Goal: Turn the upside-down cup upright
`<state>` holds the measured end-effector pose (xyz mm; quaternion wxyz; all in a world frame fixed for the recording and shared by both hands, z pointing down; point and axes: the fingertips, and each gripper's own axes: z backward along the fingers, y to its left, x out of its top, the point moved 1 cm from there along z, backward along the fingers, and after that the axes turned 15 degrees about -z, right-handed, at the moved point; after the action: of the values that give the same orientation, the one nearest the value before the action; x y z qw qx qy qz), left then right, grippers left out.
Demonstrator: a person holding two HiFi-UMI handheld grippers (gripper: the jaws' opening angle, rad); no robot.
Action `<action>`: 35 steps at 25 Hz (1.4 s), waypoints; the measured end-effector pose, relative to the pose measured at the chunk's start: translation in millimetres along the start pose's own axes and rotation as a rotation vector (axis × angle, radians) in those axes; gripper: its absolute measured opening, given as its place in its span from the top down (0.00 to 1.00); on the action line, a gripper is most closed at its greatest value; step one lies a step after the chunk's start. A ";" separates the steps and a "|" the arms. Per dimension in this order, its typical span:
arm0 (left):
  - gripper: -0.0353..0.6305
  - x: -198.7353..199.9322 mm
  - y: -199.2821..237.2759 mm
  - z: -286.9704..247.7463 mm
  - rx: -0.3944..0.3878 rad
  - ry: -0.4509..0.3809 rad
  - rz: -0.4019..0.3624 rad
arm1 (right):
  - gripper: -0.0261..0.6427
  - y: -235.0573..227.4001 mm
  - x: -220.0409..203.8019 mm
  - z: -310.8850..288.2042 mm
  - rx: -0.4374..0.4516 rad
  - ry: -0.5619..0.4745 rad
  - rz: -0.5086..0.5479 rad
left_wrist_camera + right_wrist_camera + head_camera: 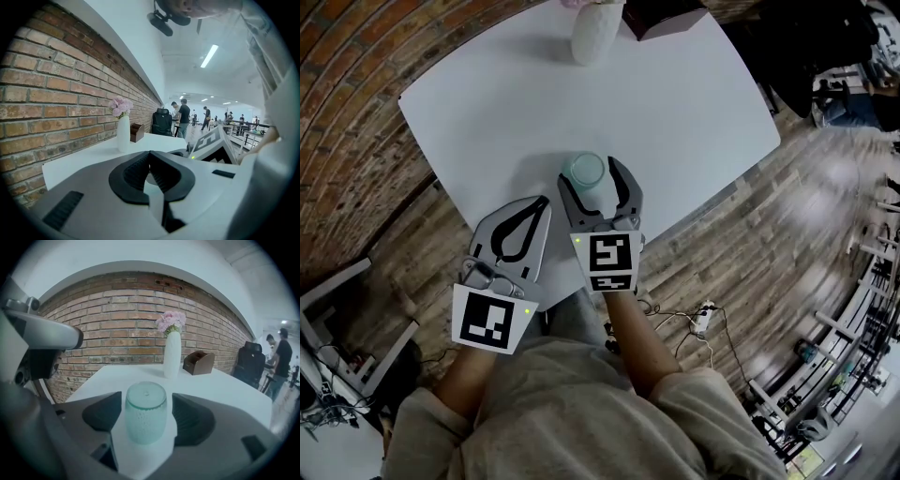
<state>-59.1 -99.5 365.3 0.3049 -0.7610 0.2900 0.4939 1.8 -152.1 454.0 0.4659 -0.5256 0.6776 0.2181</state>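
Grippers, 2 of them, sit at the near edge of the white table.

The left gripper is off to the side. Its jaws are pressed together with nothing in them. I think it waits there so it is not in the way, as 1 gripper looks like enough for this job.

The right gripper is a little farther in. Its jaws are spread as wide as they go. The cup stands right between them, and there is a gap on each side, so the pads do not touch it yet. I think the jaws are held this wide so the cup can fit in with room to spare.

The cup is pale green and see-through. It is still upside down, with its flat bottom on top and its mouth on the table, close to the near edge. It has not been turned over yet.

Far back on the table stand a white vase with pink flowers and a brown box. Both are well apart from the cup. Behind them is a brick wall.
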 end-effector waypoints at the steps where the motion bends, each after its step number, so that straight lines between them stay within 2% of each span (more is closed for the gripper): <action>1: 0.93 -0.5 0.5 0.3 0.000 0.002 0.003 | 0.48 -0.7 -0.9 -1.4 -0.003 0.003 0.000; 10: 0.93 -1.3 8.0 2.9 0.012 0.002 0.014 | 0.48 -3.5 -6.5 -12.5 -0.019 0.012 -0.016; 18: 0.93 -2.6 9.1 4.5 0.010 0.003 0.018 | 0.49 -1.3 -5.3 -15.6 -0.006 -0.026 -0.006; 22: 0.93 -1.8 6.5 6.5 0.006 0.002 0.017 | 0.49 -5.9 1.2 -7.0 -0.019 -0.077 -0.013; 29: 0.93 0.6 1.3 11.1 0.010 -0.006 0.025 | 0.49 -8.3 16.5 7.7 0.019 -0.177 -0.137; 35: 0.93 2.5 -3.1 15.1 0.011 -0.011 0.023 | 0.49 -4.7 15.4 12.3 0.062 -0.197 -0.238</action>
<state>-64.6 -86.5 358.6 0.3049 -0.7532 0.2999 0.4997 10.9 -151.9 435.9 0.5688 -0.5635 0.5678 0.1910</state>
